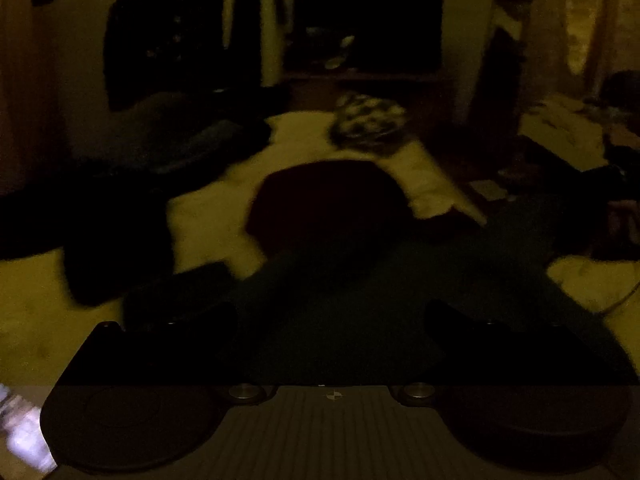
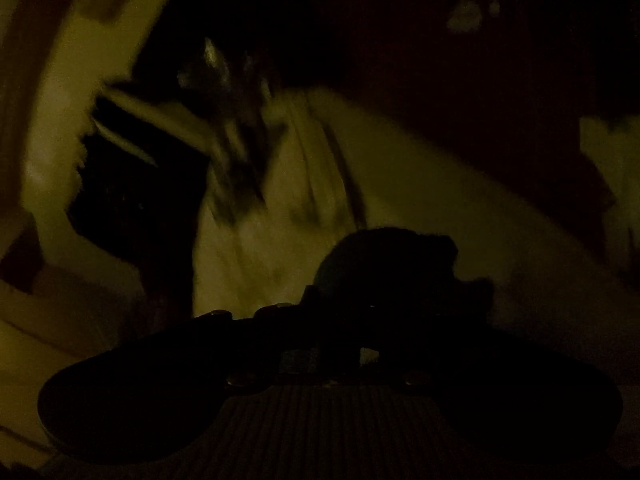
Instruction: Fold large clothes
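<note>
**Dark garment spread on a pale bed, one end bunched at the right gripper**

In the left wrist view a large dark garment lies across a pale bed sheet. Its long axis seems to run from the near edge, just ahead of the left gripper, away toward a patterned black-and-white bundle at the far end of the bed. The garment spreads wide close to the gripper and narrows to a rounded, reddish-dark part farther off. Left of the garment, other dark clothes lie heaped on the sheet. The left gripper's two dark fingers stand well apart, with the garment's near edge showing in the gap; whether either finger touches cloth I cannot tell, as the light is dim and the frame blurred.

The right wrist view shows none of that layout. It looks low across the bed sheet, and the right gripper has its jaws drawn together on a dark lump of cloth bunched at the tips, standing up above the fingers. Whether this lump belongs to the same garment cannot be told here. Beyond the lump, a streaked black-and-white fabric is smeared by motion blur. The left wrist view alone shows the room behind the bed: a dark screen against the far wall.
</note>
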The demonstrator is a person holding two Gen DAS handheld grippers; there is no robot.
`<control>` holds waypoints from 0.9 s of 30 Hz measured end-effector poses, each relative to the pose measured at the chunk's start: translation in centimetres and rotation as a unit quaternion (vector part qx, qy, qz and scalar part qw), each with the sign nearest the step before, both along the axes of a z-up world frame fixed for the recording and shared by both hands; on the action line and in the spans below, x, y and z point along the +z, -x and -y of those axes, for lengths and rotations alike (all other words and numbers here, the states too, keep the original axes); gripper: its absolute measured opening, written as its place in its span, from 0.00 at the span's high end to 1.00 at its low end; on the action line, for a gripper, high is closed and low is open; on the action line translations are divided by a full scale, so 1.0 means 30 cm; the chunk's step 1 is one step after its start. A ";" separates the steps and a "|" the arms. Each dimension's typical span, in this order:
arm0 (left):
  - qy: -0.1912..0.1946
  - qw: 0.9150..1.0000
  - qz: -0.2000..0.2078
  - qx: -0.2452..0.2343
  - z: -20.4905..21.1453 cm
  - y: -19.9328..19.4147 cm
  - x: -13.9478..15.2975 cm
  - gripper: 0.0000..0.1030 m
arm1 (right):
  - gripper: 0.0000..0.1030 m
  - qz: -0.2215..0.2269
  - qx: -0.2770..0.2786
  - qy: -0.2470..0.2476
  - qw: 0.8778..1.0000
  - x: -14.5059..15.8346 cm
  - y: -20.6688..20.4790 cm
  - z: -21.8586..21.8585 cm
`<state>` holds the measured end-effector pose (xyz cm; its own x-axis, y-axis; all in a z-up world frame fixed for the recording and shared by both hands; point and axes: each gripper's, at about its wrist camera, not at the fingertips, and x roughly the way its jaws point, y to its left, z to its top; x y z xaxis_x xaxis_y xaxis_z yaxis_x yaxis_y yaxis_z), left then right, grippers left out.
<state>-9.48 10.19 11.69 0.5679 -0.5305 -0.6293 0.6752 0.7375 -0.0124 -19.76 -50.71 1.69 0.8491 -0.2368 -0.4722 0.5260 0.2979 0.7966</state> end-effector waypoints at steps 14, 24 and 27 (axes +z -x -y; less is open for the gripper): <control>-0.058 0.980 -0.178 0.066 0.218 -0.111 -0.469 0.00 | 0.86 -0.024 -0.115 -0.208 0.971 -0.419 0.197 0.037; -0.067 0.985 -0.097 0.130 0.129 -0.079 -0.355 0.00 | 0.85 0.027 0.085 0.099 0.991 0.195 -0.163 -0.177; -0.067 0.977 -0.065 0.189 0.021 -0.097 -0.283 0.00 | 0.82 0.085 0.274 0.207 0.936 0.365 -0.345 -0.460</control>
